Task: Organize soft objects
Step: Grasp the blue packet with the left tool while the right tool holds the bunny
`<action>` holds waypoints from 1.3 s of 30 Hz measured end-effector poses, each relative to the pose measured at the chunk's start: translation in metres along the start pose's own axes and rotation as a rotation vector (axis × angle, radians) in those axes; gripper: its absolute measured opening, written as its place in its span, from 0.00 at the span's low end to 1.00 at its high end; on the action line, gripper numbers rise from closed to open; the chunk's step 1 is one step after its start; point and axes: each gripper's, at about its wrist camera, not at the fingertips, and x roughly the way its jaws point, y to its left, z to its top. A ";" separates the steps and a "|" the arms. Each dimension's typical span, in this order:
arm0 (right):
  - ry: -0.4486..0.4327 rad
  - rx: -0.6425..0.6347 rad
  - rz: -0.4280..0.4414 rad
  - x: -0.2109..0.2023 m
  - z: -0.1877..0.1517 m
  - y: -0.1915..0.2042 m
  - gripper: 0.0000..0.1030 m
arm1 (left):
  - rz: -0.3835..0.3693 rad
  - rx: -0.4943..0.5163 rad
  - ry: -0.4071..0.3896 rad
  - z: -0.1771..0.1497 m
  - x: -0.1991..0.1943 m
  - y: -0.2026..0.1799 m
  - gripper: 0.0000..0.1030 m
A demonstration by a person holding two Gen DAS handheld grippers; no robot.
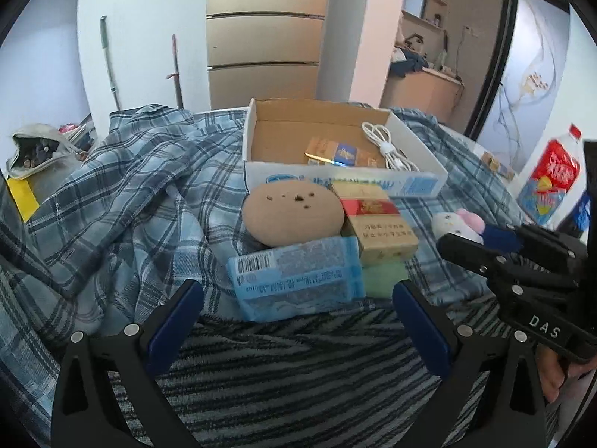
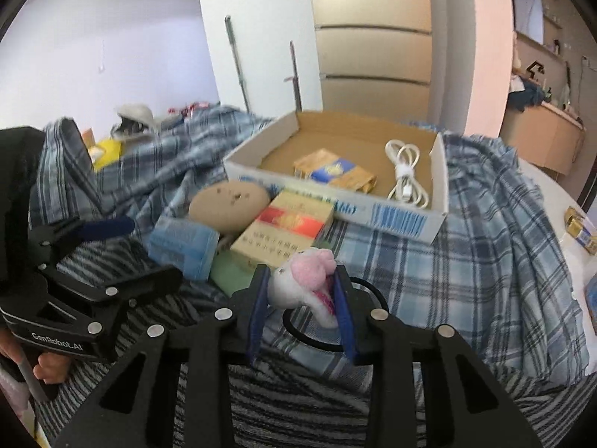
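My right gripper (image 2: 300, 291) is shut on a small white and pink plush toy (image 2: 304, 283), held above the cloth; it also shows in the left wrist view (image 1: 457, 224). My left gripper (image 1: 296, 295) is open and empty, its jaws wide either side of a blue tissue pack (image 1: 298, 276). Behind the pack lie a round tan cushion (image 1: 293, 212), a cigarette carton (image 1: 373, 224) and a green sponge (image 1: 384, 278). A cardboard box (image 1: 257, 142) holds a small packet (image 1: 335, 153) and a white cable (image 1: 388, 147).
A blue plaid cloth (image 1: 123, 186) and a dark striped cloth (image 1: 298, 366) cover the surface. A large bottle with a red label (image 1: 556, 179) stands at the right. Small packets (image 2: 580, 227) lie at the table's right edge. A bag (image 1: 37, 153) sits at far left.
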 end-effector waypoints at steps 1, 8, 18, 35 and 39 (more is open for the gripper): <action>-0.009 0.006 -0.005 -0.002 0.001 -0.001 0.32 | 0.006 -0.012 -0.007 0.002 0.000 0.000 1.00; -0.022 0.016 -0.019 -0.004 0.002 -0.003 0.32 | -0.008 -0.021 0.072 0.014 0.023 -0.007 1.00; -0.016 0.008 -0.021 -0.003 0.001 -0.002 0.32 | -0.048 -0.109 0.115 0.012 0.037 0.008 0.98; -0.072 -0.004 -0.030 -0.015 0.002 0.000 0.32 | -0.014 -0.036 -0.104 0.006 -0.005 -0.004 0.71; -0.210 -0.019 -0.074 -0.036 0.002 0.003 0.32 | -0.009 0.041 -0.314 -0.002 -0.043 -0.018 0.71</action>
